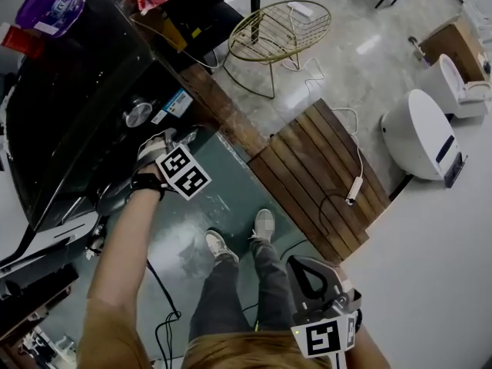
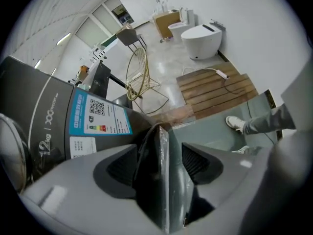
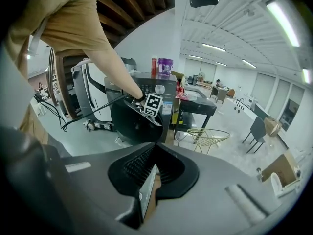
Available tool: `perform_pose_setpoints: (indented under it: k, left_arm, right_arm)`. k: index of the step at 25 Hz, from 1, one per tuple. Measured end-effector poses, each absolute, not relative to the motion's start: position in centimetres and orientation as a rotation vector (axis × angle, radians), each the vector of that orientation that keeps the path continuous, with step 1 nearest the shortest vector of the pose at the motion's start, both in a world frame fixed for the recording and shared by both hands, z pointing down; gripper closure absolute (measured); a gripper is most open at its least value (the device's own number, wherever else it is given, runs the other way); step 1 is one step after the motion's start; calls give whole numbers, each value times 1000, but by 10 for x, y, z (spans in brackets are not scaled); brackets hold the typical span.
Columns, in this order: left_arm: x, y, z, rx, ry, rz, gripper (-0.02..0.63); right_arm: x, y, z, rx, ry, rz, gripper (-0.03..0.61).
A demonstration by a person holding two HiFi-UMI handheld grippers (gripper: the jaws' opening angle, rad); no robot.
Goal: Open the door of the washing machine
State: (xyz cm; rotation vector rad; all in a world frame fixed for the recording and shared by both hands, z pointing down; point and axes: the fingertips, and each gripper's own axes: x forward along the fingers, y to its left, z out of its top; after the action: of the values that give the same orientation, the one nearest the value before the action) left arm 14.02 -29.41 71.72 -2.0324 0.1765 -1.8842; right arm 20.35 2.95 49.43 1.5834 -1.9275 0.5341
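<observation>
washing machine (image 1: 73, 121): on the person's left, dark front with a round door (image 3: 126, 125).
left gripper (image 2: 162, 153): points steeply down, clamped over the door's rim (the rim sits edge-on between the pads). Can't tell whether the door is ajar yet.
right gripper (image 3: 148, 182): pinched together, nothing in it, low by the person's side, well apart from the machine.
step: pull the door out.
how: get a deep bite before pulling. Follow the hinge arc, not straight back. Let the wrist turn with the door so the rim doesn't slip out.
</observation>
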Motion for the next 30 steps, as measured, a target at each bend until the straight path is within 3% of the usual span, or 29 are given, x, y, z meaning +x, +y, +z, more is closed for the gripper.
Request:
perform_pose_setpoints:
  k: [6, 11, 24, 27, 30]
  left_arm:
    - [135, -315, 733, -1939, 196, -2042, 287]
    - [130, -333, 740, -1715, 201, -2061, 428]
    - [132, -327, 737, -1767, 188, -2125, 452]
    - [137, -275, 745, -1828, -18, -2182, 474]
    - [133, -213, 772, -1742, -229, -2095, 451]
  right_arm:
    - [205, 41, 498, 1595, -1927, 576, 574]
    - [207, 49, 504, 1601, -1930, 595, 574]
    - [188, 51, 514, 1585, -1949, 674, 574]
    - [193, 46, 516, 1585, -1929, 682, 574]
    - [191, 44, 515, 1594, -1937, 685, 574]
